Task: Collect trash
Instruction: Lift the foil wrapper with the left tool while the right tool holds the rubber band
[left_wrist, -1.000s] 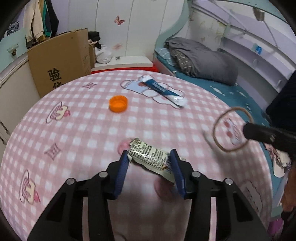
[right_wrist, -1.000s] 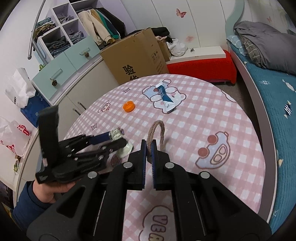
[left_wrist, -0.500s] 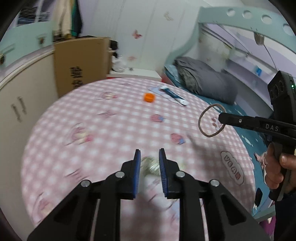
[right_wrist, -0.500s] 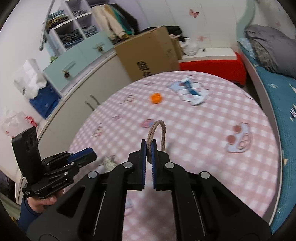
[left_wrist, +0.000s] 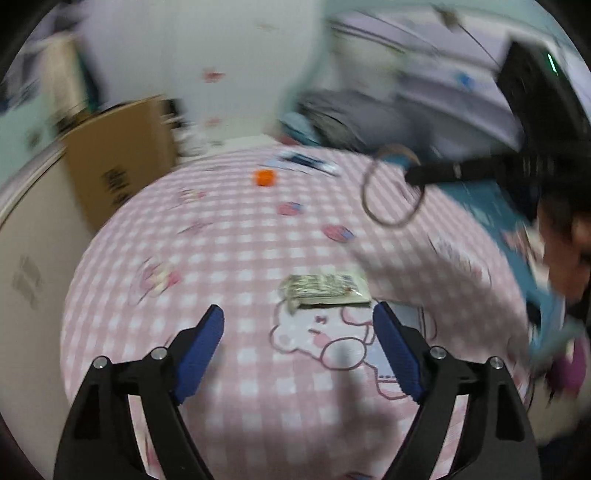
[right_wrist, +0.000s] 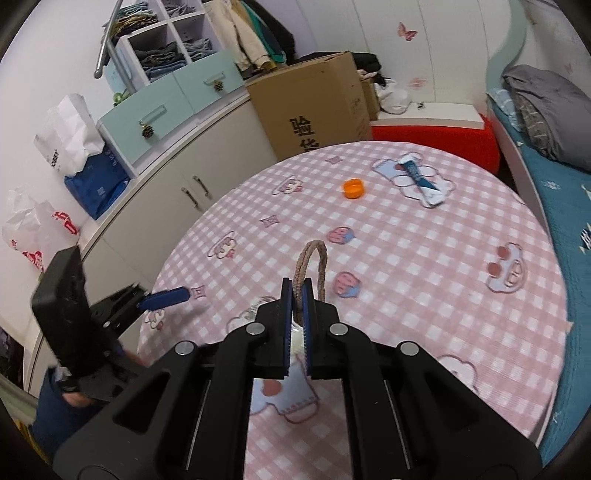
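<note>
Both views carry heavy fisheye distortion, with a black vignette ring at the rim and straight lines bowing outward toward the edges. The left wrist view is smeared by motion blur: the cardboard box (left_wrist: 118, 155) at 10 o'clock, the bed (left_wrist: 340, 118) at 1 o'clock and the wall all streak, and the checks of the worktop (left_wrist: 229, 258) run soft. Only the left hand-held gripper (left_wrist: 297, 354) at 6 o'clock stays fairly crisp. A faint grey shadow lies on the cloth between its fingers. The right wrist view is sharp and evenly lit by soft, diffuse indoor light; the worktop (right_wrist: 424, 266) shows only soft shadows and no glare. The left hand-held gripper at 9 o'clock there blurs slightly.
</note>
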